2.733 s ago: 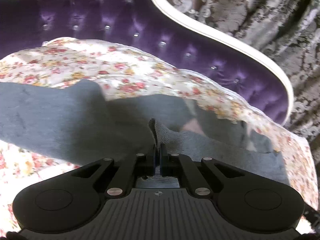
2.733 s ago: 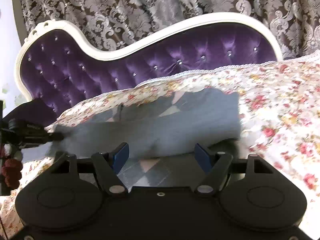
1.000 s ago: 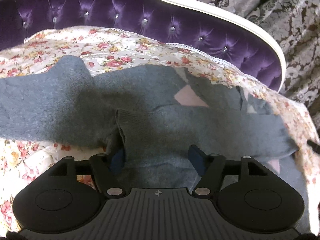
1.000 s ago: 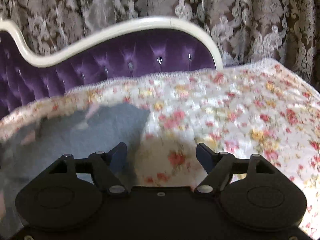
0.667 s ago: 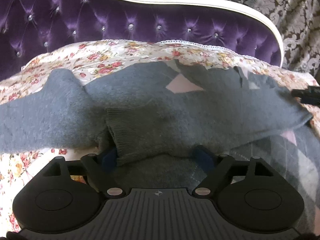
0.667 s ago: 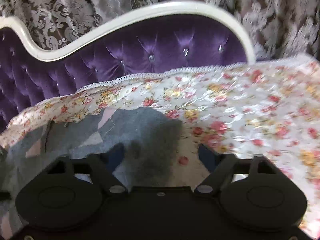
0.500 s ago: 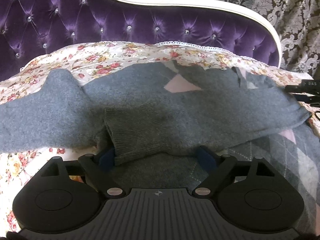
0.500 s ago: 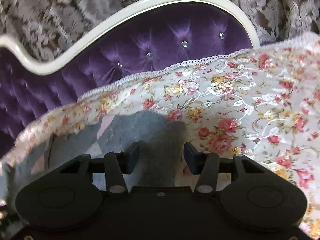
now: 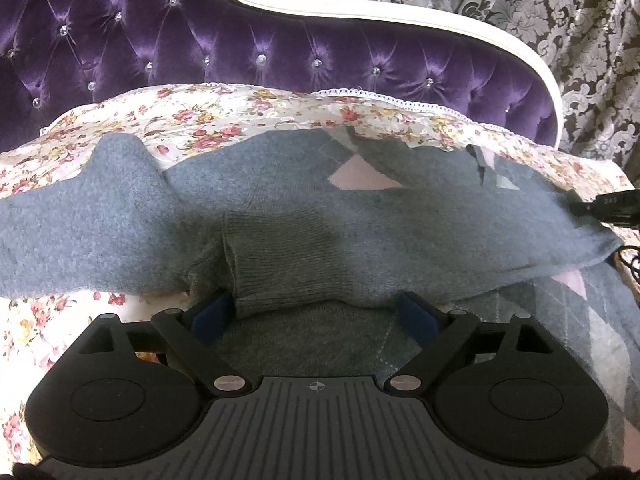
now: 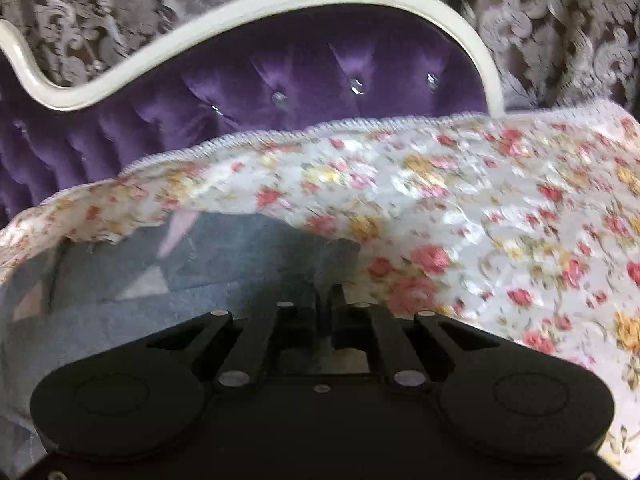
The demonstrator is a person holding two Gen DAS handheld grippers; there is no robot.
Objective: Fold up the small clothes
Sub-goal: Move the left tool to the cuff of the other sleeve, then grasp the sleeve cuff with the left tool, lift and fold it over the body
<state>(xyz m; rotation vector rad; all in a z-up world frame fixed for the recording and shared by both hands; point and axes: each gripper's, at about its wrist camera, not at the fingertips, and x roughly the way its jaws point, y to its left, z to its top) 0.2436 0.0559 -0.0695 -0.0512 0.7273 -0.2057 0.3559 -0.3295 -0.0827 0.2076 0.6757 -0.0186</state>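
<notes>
Your left gripper [image 9: 316, 312] is letting go: its jaws are opening, wider than a second ago, and the blue pads [image 9: 416, 316] stand clear on either side of the ribbed cuff [image 9: 280, 260], which lies loose between them without being pressed. A few seconds back those same jaws were pinched tight on that cuff; now the sleeve it belongs to is laid across the body of the grey sweater [image 9: 400, 216], which is spread flat on the floral bedspread [image 9: 224, 120] in front of the purple tufted headboard [image 9: 240, 40]. The other sleeve stretches off to the left of the left wrist view, and the pink and pale diamonds of the sweater's pattern show near its top edge. Your right gripper [image 10: 325, 300] has changed the other way: a second ago its jaws stood wide over the bedspread to the right of the garment, and now they are clamped together on the right edge of the sweater [image 10: 224, 264], with a thin fold of grey knit caught between the tips. From the left wrist view the right gripper's dark nose [image 9: 612, 204] shows at the sweater's far right side. The patterned curtain [image 10: 560, 20] hangs behind the headboard, and the right wrist view is somewhat blurred.
</notes>
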